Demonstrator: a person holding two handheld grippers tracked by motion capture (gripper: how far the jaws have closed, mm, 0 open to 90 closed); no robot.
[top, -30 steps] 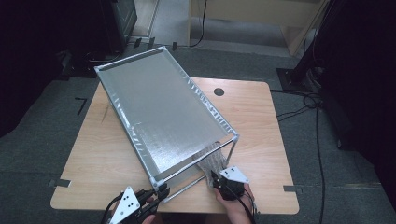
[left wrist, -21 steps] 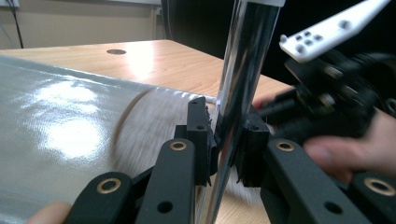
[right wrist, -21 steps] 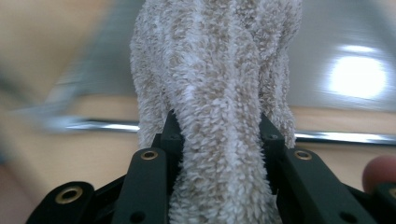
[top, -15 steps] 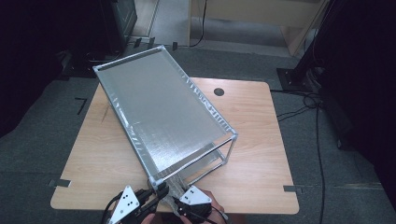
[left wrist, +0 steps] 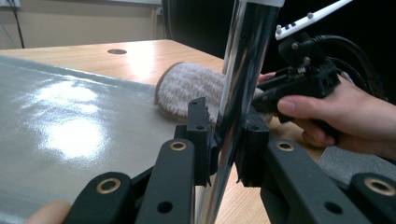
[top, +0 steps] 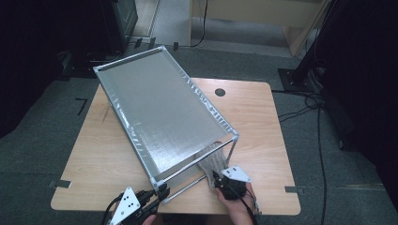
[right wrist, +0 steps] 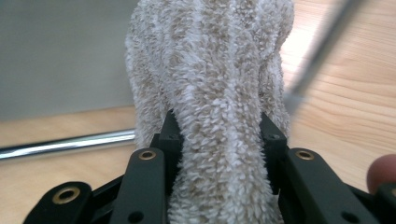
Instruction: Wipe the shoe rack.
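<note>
I see a wooden table carrying a large metal-framed rack with a silvery sheet top, set diagonally across it, its near end toward me. At the rack's near left corner, my left tongs are pinched tight on a chrome upright leg. At the near right corner, a fluffy beige-and-white towel lies on the table, running in under the rack's edge. My right tongs grip the towel's near end, the pile bulging between the 2 jaws.
</note>
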